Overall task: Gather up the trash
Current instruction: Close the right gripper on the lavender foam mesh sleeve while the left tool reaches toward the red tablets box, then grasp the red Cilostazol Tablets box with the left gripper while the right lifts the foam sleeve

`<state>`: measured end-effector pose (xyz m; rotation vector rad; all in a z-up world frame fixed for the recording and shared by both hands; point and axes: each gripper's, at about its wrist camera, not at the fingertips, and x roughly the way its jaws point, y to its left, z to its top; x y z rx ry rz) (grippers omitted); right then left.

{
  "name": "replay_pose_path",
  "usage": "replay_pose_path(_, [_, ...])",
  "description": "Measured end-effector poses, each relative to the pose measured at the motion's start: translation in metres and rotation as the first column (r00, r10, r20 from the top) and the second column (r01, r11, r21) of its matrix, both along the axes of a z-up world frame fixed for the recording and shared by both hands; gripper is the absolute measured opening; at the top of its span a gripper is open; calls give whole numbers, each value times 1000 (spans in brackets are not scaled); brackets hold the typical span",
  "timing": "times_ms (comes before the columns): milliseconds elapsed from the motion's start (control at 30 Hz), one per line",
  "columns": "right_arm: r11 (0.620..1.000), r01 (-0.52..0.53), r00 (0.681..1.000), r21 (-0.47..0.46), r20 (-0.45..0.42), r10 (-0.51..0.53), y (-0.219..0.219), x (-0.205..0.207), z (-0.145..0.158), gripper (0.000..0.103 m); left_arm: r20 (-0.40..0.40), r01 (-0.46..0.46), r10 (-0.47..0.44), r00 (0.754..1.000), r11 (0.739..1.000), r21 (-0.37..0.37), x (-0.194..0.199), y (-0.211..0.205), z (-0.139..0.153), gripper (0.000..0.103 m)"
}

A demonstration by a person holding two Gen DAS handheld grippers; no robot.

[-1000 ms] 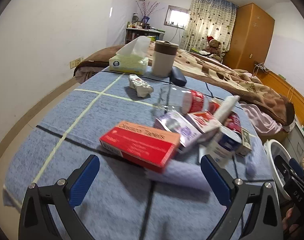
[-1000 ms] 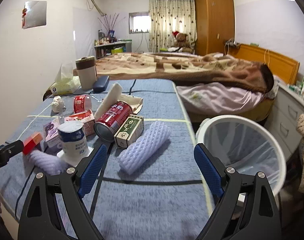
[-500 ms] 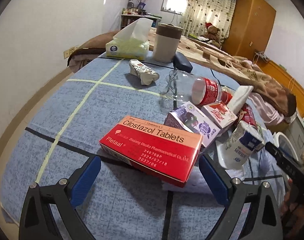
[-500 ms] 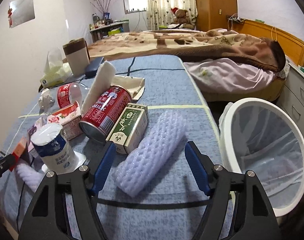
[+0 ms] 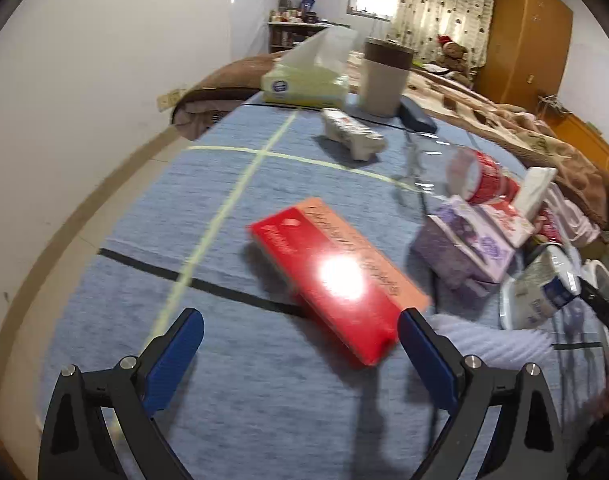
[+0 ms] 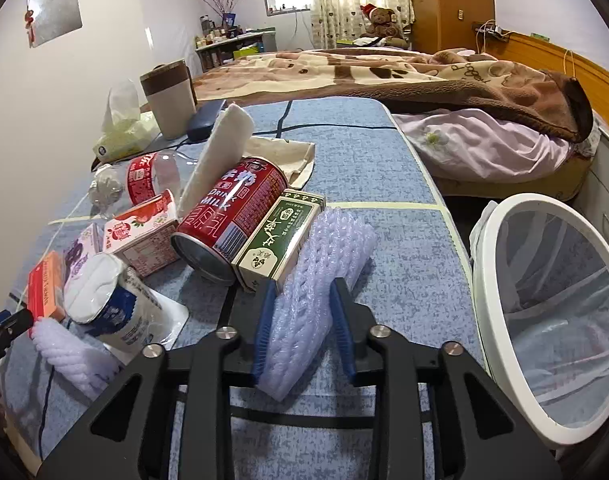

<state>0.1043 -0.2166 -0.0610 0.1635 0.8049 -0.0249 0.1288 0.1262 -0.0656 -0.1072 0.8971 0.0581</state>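
In the right wrist view, the right gripper [image 6: 302, 330] sat at the lower centre of the frame, its blue jaws having just closed in onto a lavender foam net sleeve [image 6: 320, 280], which was squeezed between the pads and lay on the blue cloth [image 6: 384, 184]. Just left of the sleeve lay a green box [image 6: 278, 236] and a red milk can [image 6: 232, 220] on its side, with a tipped yogurt cup [image 6: 112, 308] at the lower left. A white-rimmed bin [image 6: 492, 280] stood at the right edge of the frame, beside the cloth. In the left wrist view, which was blurred, the left gripper [image 5: 300, 354] had its jaws spread wide and empty, low in the frame, with a red tablet box [image 5: 336, 280] lying on the cloth just beyond its tips, near the centre.
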Motion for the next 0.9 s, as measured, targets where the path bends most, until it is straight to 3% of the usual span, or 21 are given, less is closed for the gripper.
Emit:
replay_pose_path(67, [1000, -2, 1000, 11, -2, 2, -3, 1, 0, 24, -2, -39, 39, 999, 999, -7, 0, 9, 2, 99])
replay_pose_path(233, [1000, -8, 1000, 24, -6, 8, -6, 2, 0, 22, 24, -27, 31, 999, 990, -136, 4, 8, 12, 99])
replay_pose_path(433, [998, -16, 1000, 57, -18, 17, -13, 2, 0, 22, -62, -20, 11, 998, 988, -153, 34, -11, 2, 99])
replay_pose_path(667, [997, -38, 999, 66, -29, 40, -18, -2, 1, 21, -117, -40, 28, 993, 995, -97, 51, -24, -13, 99])
replay_pose_path(767, [997, -42, 999, 71, -28, 44, -18, -2, 2, 21, -129, -43, 37, 991, 998, -40, 55, -25, -16, 99])
replay_pose_path(900, [996, -52, 998, 75, -27, 54, -18, -2, 4, 21, -136, -52, 48, 990, 998, -31, 47, -18, -16, 99])
